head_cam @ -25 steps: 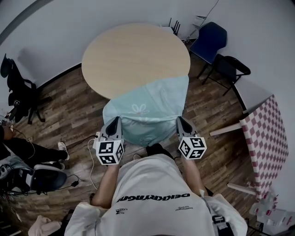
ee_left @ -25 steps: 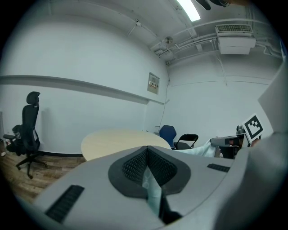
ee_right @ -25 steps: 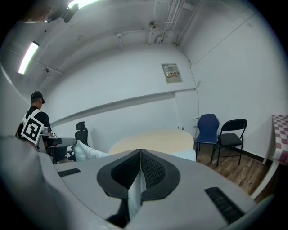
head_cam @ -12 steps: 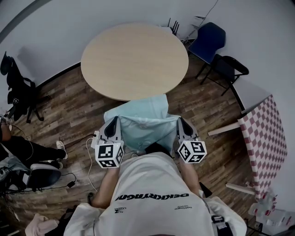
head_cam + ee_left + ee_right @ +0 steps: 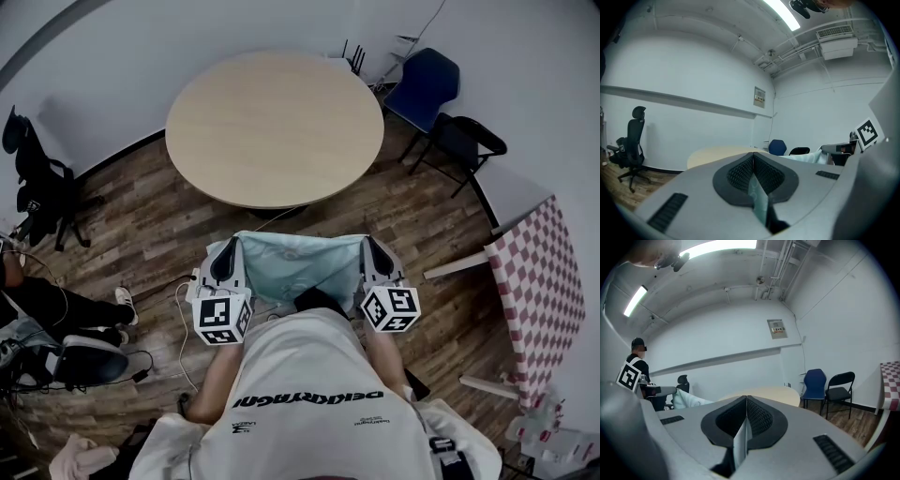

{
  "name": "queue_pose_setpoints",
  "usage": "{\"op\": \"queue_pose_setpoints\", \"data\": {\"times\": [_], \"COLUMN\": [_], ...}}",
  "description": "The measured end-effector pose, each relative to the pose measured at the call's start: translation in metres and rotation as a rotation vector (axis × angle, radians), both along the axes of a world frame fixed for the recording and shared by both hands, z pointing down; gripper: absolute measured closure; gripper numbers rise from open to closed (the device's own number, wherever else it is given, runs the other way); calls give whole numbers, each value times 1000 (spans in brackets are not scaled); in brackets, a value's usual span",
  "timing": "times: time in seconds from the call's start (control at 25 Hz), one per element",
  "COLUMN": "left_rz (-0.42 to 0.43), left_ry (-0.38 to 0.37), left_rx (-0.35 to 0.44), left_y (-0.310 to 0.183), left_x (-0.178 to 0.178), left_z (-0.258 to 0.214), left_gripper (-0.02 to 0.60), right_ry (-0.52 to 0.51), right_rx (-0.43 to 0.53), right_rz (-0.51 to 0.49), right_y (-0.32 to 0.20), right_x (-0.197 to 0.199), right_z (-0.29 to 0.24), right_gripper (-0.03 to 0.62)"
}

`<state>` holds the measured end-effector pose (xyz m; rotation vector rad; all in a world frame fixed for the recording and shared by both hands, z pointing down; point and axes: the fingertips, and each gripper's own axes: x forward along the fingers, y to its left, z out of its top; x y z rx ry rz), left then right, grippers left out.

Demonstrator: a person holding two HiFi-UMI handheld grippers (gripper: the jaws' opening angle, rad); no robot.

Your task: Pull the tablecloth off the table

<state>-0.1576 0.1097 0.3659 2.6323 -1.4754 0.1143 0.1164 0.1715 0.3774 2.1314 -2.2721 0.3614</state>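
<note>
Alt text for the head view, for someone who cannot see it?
Seen from above, a person holds a pale aqua tablecloth stretched between the left tongs and right tongs, both shut on it, off the round light-wood table. A blue chair, black folding chair and red-and-white checked cloth are at right.

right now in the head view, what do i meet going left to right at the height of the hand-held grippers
someone's leg → left hand-held gripper → tablecloth → right hand-held gripper → checked cloth
</note>
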Motion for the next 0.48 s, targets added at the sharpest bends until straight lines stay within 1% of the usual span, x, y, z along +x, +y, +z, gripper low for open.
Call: {"op": "queue_pose_setpoints", "data": {"times": [0.32,0.48], "left_rz": [-8,-6], "left_ry": [10,12], "left_rx": [-7,-15], "left_y": [3,4], "left_x": [-6,-9], "left_z": [2,6], "left_gripper": [566,566], "right_ry": [8,9], "right_rx": [26,20], "right_rz": [-2,-6], "right_y": [-3,-3], "right_x": [-4,-7], "right_z": [-9,-6], "right_gripper": [559,559]}}
